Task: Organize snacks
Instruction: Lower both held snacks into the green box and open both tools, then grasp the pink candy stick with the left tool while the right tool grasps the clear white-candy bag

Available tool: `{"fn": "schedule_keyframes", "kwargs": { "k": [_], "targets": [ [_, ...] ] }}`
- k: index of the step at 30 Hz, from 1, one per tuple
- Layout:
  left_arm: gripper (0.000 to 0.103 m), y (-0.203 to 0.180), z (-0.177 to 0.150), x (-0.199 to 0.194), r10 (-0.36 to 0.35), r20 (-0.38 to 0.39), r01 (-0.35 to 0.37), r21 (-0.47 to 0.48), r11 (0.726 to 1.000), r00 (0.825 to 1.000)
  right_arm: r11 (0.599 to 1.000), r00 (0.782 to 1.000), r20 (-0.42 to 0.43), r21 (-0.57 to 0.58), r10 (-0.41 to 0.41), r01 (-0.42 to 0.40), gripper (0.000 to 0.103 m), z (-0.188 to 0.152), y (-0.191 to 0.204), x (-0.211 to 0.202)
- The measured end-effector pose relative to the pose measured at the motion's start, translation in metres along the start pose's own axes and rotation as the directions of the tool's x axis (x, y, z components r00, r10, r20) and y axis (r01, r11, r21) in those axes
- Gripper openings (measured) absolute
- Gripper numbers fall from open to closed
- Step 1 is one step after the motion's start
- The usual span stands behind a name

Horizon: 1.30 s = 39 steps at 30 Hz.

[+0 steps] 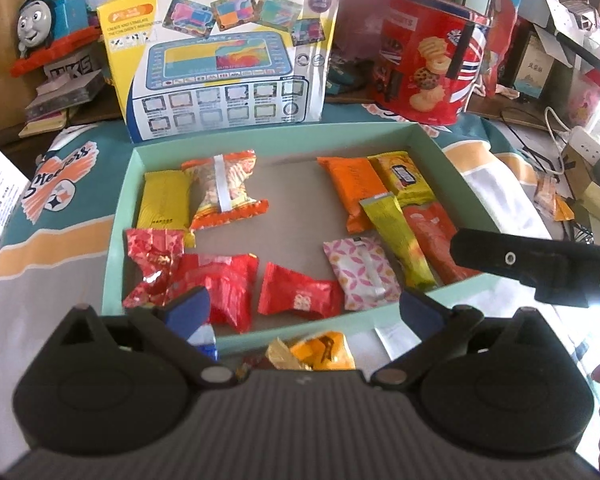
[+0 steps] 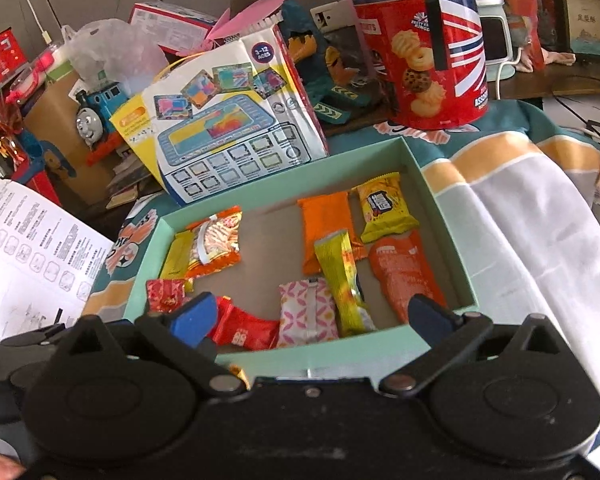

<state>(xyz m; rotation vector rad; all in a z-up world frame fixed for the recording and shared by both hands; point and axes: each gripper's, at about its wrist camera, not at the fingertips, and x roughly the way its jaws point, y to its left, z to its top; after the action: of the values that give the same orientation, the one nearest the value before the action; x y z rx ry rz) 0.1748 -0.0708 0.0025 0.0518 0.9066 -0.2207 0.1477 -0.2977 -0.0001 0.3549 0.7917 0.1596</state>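
Hovering over the near rim of the shallow mint-green cardboard box [image 1: 118, 216], the left gripper [image 1: 304, 308] is standing with its blue-padded jaws spread wide and nothing between them. Inside the box, going left to right, a yellow foil snack bar [image 1: 164, 204] and an orange-and-white striped packet [image 1: 224, 188] are lying at the far left, with crinkled red foil candies [image 1: 216, 284] crowding the near left corner. Across a bare patch of grey floor, a pink-patterned white pouch [image 1: 360, 272], a long yellow-green stick pack [image 1: 400, 240] and an orange pouch [image 1: 434, 240] are sitting in the right half. The right gripper [image 2: 312, 316] is likewise released, jaws apart and empty, poised above the box's near right side.

Judging by this, a placing step is finishing and both tools are free for another pick. An orange wrapped snack [image 1: 320, 350] is lying outside the box, just beside its near wall and below the left gripper; the next move probably calls for dipping down to it, closing gently on the crinkly wrapper, and lifting it over the wall.
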Motion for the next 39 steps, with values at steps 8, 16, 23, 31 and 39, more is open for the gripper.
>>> {"fn": "schedule_keyframes", "kwargs": {
  "k": [8, 16, 23, 31, 39],
  "targets": [
    [0.103, -0.007, -0.037, -0.021, -0.024, -0.029, 0.024, 0.01, 1.0, 0.999, 1.0, 1.0, -0.016, 0.012, 0.004, -0.004, 0.103, -0.024, -0.004, -0.027],
    [0.103, -0.023, -0.096, -0.017, -0.063, -0.13, 0.072, 0.065, 0.995, 0.989, 0.999, 0.996, -0.089, 0.036, 0.008, -0.005, 0.103, -0.063, -0.015, -0.034],
    [0.101, -0.041, -0.13, -0.004, -0.095, -0.225, 0.125, 0.125, 0.984, 0.97, 0.998, 0.99, -0.14, 0.068, 0.009, 0.0, 0.103, -0.088, -0.029, -0.031],
    [0.033, -0.053, -0.146, -0.004, -0.076, -0.2, 0.122, 0.226, 0.966, 0.977, 0.998, 0.987, -0.157, 0.055, -0.032, 0.041, 0.094, -0.102, -0.035, -0.026],
    [0.023, 0.003, -0.13, 0.003, -0.044, -0.179, 0.046, 0.009, 0.999, 0.983, 0.998, 0.984, -0.163, -0.015, -0.067, 0.065, 0.073, -0.101, -0.023, -0.009]
  ]
}}
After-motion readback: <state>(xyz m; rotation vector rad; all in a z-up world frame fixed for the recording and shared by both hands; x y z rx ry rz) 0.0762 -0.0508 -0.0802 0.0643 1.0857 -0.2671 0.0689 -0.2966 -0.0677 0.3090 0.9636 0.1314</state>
